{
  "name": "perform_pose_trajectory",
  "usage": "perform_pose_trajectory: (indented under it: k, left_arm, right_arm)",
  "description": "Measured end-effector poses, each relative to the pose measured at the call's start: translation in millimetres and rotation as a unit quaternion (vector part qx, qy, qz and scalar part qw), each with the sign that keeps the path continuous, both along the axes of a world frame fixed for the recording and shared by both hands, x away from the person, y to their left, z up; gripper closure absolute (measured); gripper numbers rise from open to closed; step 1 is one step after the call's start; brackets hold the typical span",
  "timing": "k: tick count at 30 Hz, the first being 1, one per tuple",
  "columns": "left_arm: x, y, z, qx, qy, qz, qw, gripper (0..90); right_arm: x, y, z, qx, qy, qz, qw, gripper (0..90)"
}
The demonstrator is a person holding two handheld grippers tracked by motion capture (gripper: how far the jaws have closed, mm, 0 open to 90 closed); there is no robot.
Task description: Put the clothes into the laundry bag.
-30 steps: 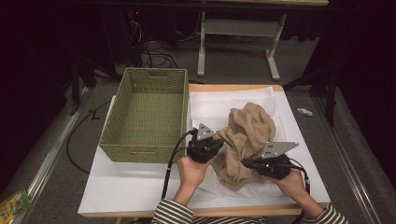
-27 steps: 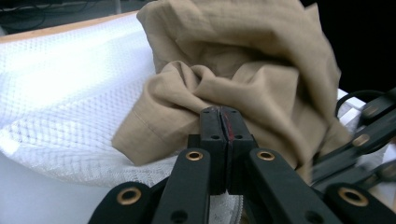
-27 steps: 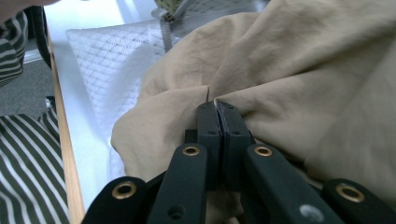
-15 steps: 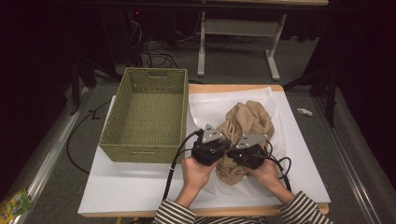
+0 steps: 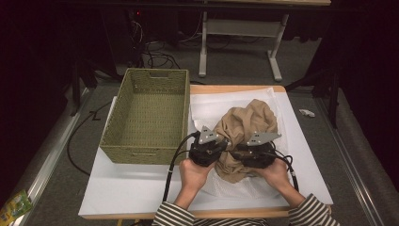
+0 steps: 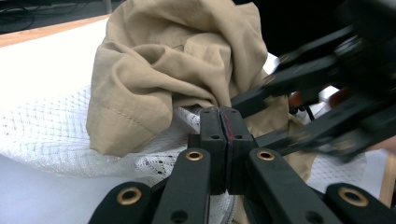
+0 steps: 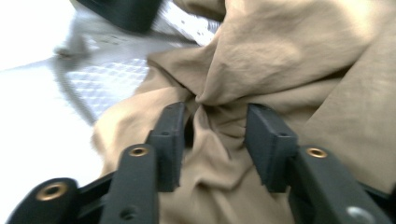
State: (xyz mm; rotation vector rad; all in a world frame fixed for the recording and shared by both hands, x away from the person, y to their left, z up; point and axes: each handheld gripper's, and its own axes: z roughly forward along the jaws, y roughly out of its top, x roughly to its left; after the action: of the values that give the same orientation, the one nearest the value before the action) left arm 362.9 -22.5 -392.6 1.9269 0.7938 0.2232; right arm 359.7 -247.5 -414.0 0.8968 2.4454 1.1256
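Since a second ago, the right gripper (image 5: pixel 241 155) has been brought inward from the cloth's right side and is now set close to the left gripper (image 5: pixel 225 147), with the tan cloth (image 5: pixel 247 127) bunched between them. The cloth lies crumpled on white netting (image 5: pixel 207 106) on the white table (image 5: pixel 122 188), right of the wicker basket (image 5: pixel 146 113).

In the right gripper view, the jaws have just been opening; they stand apart with a fold of cloth (image 7: pixel 280 56) between them. In the left gripper view, the jaws are pressed together, and whether an edge of cloth (image 6: pixel 177 65) is pinched cannot be told. The left gripper's cable (image 5: pixel 171 162) trails beside the basket.
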Motion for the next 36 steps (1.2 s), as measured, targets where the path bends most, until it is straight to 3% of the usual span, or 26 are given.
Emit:
perform_pose_trajectory:
  k: [5, 9, 14, 18, 20, 23, 25, 27, 30, 33, 36]
  left_arm:
    - [0.1, 0.8, -1.9, -0.002, 0.002, 0.003, 1.0000, 89.3]
    - [-0.1, 0.1, -2.2, 0.000, 0.002, 0.002, 1.0000, 89.3]
    - [-0.9, 0.2, -2.0, 0.007, 0.002, -0.001, 1.0000, 89.4]
    - [-1.6, -1.2, -2.5, 0.006, 0.003, -0.002, 1.0000, 89.3]
    - [-1.5, -0.7, -2.3, 0.007, 0.002, -0.002, 1.0000, 89.3]
    - [-0.9, 0.5, -2.1, 0.007, 0.001, 0.000, 1.0000, 89.3]
    - [-0.6, 1.5, -1.9, 0.008, 0.001, 0.002, 1.0000, 89.3]
    - [-0.2, 2.4, -1.6, 0.008, 0.000, 0.003, 1.0000, 89.3]
    - [1.0, 3.8, -1.3, 0.004, 0.000, 0.008, 1.0000, 89.3]
    - [4.1, 6.5, 0.3, -0.008, 0.009, 0.009, 0.9999, 89.3]
    - [5.1, 4.5, 5.8, -0.005, 0.000, 0.015, 0.9999, 89.3]
  right_arm:
    - [-8.4, -22.6, 29.5, 0.018, -0.023, -0.015, 0.9995, 51.0]
    - [-1.6, -33.3, 47.4, 0.032, -0.029, -0.030, 0.9986, 46.4]
    - [25.1, -35.8, 59.2, 0.038, -0.028, -0.058, 0.9972, 40.0]
    - [52.0, -28.6, 60.9, 0.033, -0.006, -0.086, 0.9958, 37.1]
    - [63.3, -23.6, 57.2, 0.024, 0.013, -0.084, 0.9961, 44.5]
    - [73.9, -15.9, 45.5, -0.001, 0.055, -0.060, 0.9967, 68.8]
    - [77.2, -14.5, 35.9, -0.019, 0.089, -0.039, 0.9951, 81.9]
    - [75.2, -17.4, 28.7, -0.028, 0.095, -0.027, 0.9947, 89.5]
    - [63.6, -28.9, 29.4, -0.004, 0.082, -0.008, 0.9966, 90.0]
    - [39.7, -40.1, 40.6, 0.033, 0.059, 0.018, 0.9976, 90.0]
    - [9.8, -41.9, 47.0, 0.034, 0.040, 0.052, 0.9972, 90.0]
